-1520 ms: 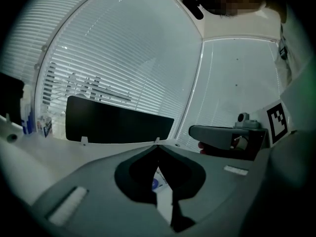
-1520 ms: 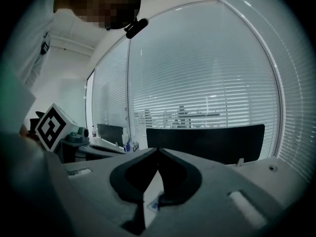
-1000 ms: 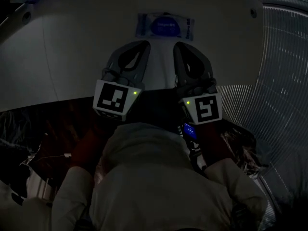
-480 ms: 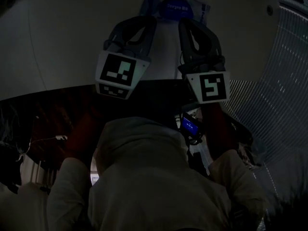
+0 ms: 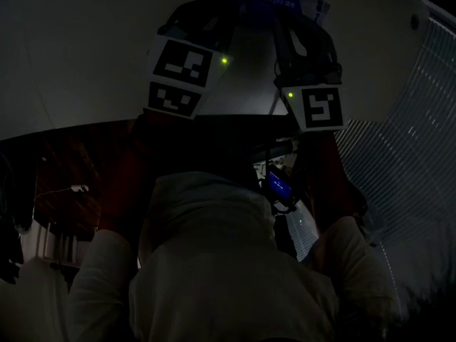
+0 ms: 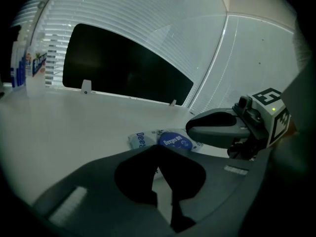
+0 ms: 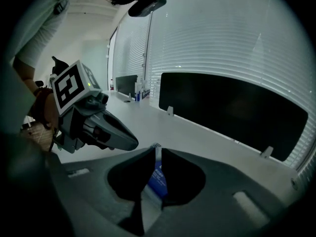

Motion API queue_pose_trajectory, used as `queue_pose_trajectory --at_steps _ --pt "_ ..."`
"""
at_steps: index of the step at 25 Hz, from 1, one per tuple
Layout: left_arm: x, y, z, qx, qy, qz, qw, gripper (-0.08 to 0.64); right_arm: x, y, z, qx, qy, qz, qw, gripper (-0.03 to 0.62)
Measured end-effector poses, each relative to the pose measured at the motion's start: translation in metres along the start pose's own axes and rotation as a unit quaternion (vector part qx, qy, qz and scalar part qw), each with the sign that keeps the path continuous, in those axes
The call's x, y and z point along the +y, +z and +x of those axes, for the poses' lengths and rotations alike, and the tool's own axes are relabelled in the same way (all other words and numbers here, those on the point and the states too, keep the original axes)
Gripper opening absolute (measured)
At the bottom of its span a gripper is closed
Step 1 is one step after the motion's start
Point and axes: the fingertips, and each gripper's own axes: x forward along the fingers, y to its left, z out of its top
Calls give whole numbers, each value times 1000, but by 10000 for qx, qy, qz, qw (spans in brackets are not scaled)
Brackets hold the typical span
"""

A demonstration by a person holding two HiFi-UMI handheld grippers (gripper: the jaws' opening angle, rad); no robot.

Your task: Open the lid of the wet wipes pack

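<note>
Though light is v. poor, all three views agree on layout. Flat pale-blue plastic wet wipes pack (image 6: 148, 140) lies on white tabletop (image 6: 74, 122), its darker blue oval lid (image 6: 176, 142) facing up, white print on it.

Key relation: pack sits just ahead of both sets of tongs, at top of head view, w/ long axis running left-right across their line of approach. Both tongs point at it side by side, angled down.
- L gripper (image 6: 158, 148): tips meet, nothing between them. Pack shows just beyond tips; touching or not, can't tell.
- R gripper (image 7: 155, 149): jaws a narrow slit apart and opening. Blue of pack shows thru the slit. Pads don't look pressed on it, so nothing held as far as I can judge.

From L gripper view, R gripper's tip hangs by the pack's right end, just beside the lid. R looks nearer the lid; L nearer the plain left end.

Pack appearance: lies flat, film a bit crinkled at ends, lid appears shut and flush. Lid's lift tab not made out, too dim.

Judgement: task not started on the lid itself; prob. L pins pack, R works lid edge.
</note>
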Motion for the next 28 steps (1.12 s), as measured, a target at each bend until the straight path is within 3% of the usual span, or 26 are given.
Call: queue_pose_trajectory --at_steps 1,7,12,17,28 --pt "0 -2 3 33 -23 -29 10000 3 2 -3 3 72 106 -40 9999 48" --pt "7 -9 9 146 -31 -118 9998 2 16 -21 15 434 532 -595 9959 77" --pt "8 -12 16 290 13 98 9995 2 22 -35 21 803 622 -1285 9865 109" --pt "5 -14 23 485 33 355 9982 2 23 -43 26 1020 647 -1662 9787 124" --pt "3 -26 30 874 126 864 9923 2 26 -54 33 1244 673 -1955 9704 107"
